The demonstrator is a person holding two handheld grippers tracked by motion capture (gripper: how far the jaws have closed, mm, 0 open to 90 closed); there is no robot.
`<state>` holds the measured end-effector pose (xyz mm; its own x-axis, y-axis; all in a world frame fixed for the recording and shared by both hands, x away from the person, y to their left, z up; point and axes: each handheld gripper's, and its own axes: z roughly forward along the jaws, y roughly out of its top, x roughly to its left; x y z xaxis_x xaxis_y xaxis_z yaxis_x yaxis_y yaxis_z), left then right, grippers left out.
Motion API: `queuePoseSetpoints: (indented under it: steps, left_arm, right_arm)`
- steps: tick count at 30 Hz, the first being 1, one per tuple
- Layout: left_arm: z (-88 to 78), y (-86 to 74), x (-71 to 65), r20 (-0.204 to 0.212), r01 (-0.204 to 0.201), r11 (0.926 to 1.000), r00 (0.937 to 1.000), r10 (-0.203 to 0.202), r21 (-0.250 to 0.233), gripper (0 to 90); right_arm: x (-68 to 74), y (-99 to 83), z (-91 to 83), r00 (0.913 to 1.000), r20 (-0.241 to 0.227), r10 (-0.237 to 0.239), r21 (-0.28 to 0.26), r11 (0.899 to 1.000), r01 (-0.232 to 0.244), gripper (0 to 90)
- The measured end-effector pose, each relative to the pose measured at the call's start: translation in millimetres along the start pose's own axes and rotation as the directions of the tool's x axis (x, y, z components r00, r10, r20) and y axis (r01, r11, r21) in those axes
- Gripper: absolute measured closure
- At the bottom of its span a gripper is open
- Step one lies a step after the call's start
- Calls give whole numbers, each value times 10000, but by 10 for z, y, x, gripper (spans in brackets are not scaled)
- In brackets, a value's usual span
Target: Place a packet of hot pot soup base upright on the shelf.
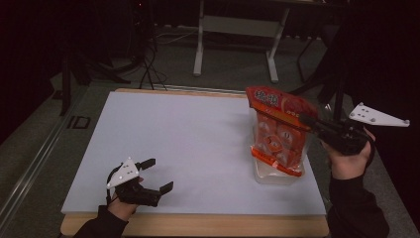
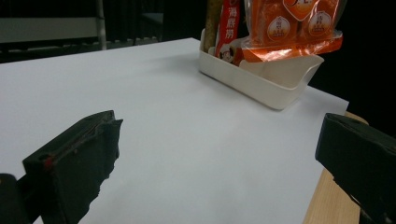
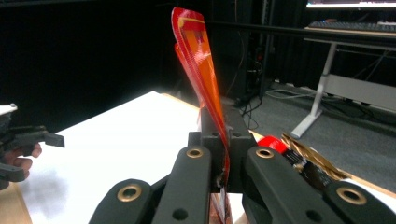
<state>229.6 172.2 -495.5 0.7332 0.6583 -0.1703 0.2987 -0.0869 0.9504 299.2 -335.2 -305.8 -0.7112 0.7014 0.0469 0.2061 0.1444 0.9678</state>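
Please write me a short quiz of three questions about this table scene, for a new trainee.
1. True or false: the right gripper is shut on the orange plastic snack bag.
2. Where is the bag's lower end? A) over the white plastic bin B) flat on the white board
3. Fill in: the left gripper's fingers stand ____ with nothing between them.

Key: 1 true; 2 A; 3 open.
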Motion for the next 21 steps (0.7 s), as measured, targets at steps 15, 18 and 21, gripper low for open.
queuePoseSetpoints:
  steps: [15,18,21]
  left_arm:
    - [49,-45,-7,150,20,10000,9999,-22,87,0]
    - [51,-51,-7,178,44,9999,9998,-46,96,0]
    - [61,-60,-1,204,53,9998,9998,-56,183,0]
  right_arm:
    - [-205,-289,142,9974,126,703,575,9958,-709,900]
    - [-227,-337,137,9967,178,791,576,9951,-800,900]
    - [-268,-464,139,9951,386,907,738,9929,-934,900]
